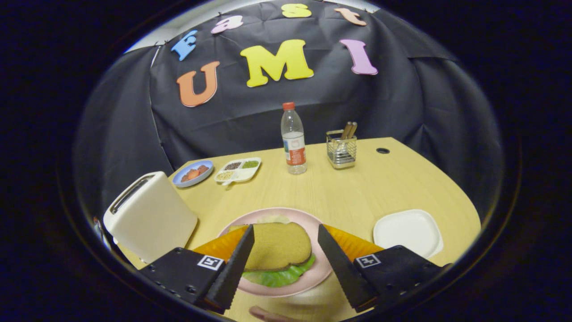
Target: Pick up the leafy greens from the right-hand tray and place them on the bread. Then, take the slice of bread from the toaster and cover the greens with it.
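Looks like you're basically done here; the top slice of bread (278, 245) is sitting flat on the leafy greens (279, 276), which poke out from under its near edge, all on the pink plate (272, 214) just ahead of and between your fingers. Your gripper (286, 235) is spread wide and holding nothing, one finger either side of the sandwich and not touching it; the white tray (409, 231) off to the right is bare and the toaster (149, 214) slot looks empty too. I'd guess all that's left is backing away.
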`<state>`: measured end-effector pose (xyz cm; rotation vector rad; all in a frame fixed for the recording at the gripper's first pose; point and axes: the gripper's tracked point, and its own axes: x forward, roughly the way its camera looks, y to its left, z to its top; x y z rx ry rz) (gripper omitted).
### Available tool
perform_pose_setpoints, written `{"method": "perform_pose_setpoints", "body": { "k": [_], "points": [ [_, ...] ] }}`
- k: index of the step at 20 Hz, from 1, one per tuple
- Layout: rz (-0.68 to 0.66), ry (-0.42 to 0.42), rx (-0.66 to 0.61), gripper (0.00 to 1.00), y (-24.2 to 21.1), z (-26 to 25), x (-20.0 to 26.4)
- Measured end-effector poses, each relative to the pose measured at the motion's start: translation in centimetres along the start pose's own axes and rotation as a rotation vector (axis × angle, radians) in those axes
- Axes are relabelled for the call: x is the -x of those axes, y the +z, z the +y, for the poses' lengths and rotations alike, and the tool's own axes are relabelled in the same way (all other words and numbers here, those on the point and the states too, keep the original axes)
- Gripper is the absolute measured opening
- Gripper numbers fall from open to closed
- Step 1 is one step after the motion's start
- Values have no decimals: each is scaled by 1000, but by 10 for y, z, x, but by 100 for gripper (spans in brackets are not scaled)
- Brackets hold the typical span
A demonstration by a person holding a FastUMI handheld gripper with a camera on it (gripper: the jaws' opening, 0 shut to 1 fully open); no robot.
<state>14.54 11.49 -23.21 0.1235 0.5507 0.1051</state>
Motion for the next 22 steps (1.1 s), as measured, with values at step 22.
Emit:
{"method": "perform_pose_setpoints", "body": {
  "k": [22],
  "points": [
    [-452,-80,139,96,25,72,301]
  ]
}}
